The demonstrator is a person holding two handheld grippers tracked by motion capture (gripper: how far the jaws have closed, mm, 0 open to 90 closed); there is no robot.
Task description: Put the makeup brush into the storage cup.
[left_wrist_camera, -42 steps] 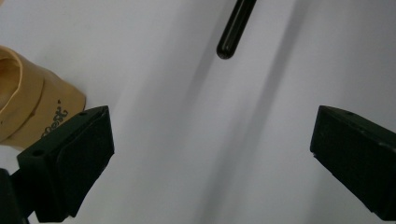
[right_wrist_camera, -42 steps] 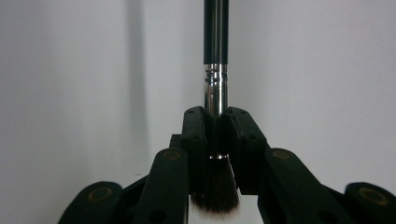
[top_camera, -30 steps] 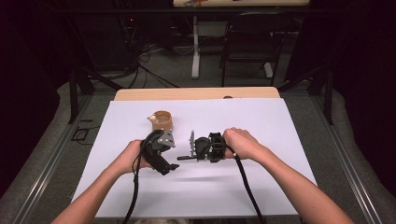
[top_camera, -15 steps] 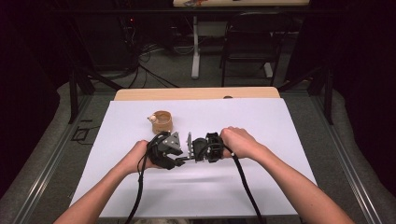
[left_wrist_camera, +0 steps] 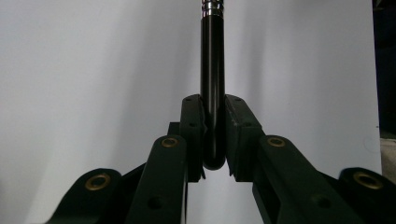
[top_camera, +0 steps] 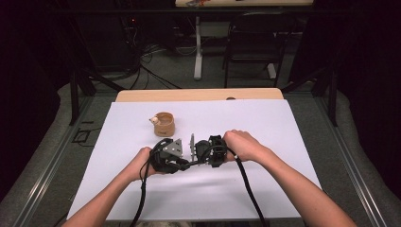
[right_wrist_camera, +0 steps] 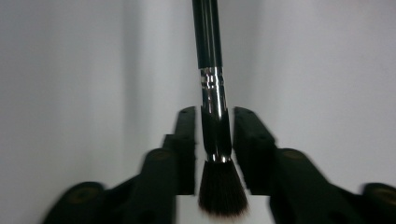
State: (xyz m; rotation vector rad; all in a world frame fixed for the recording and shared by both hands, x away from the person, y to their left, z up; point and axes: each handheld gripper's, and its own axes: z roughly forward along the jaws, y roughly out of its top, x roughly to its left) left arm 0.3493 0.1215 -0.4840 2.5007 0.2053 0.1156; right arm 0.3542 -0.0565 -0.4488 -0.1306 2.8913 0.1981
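Observation:
A black-handled makeup brush (left_wrist_camera: 213, 70) with a silver ferrule and dark bristles (right_wrist_camera: 222, 189) hangs level between my two grippers, which face each other at mid-table. My left gripper (left_wrist_camera: 214, 140) is shut on the rounded handle end. My right gripper (right_wrist_camera: 215, 140) straddles the ferrule (right_wrist_camera: 214, 93); thin white gaps show on both sides of the brush, so the jaws stand slightly open. In the high view the left gripper (top_camera: 186, 164) and right gripper (top_camera: 198, 161) nearly meet tip to tip.
A small round wooden cup (top_camera: 164, 124) stands behind the left gripper, with a small pale object at its rim. The table (top_camera: 274, 123) carries a white cover. A chair and cables lie on the floor beyond the far edge.
The left gripper has moved right to meet the right one and closed on the brush handle. The right gripper's jaws look blurred and have eased off the ferrule.

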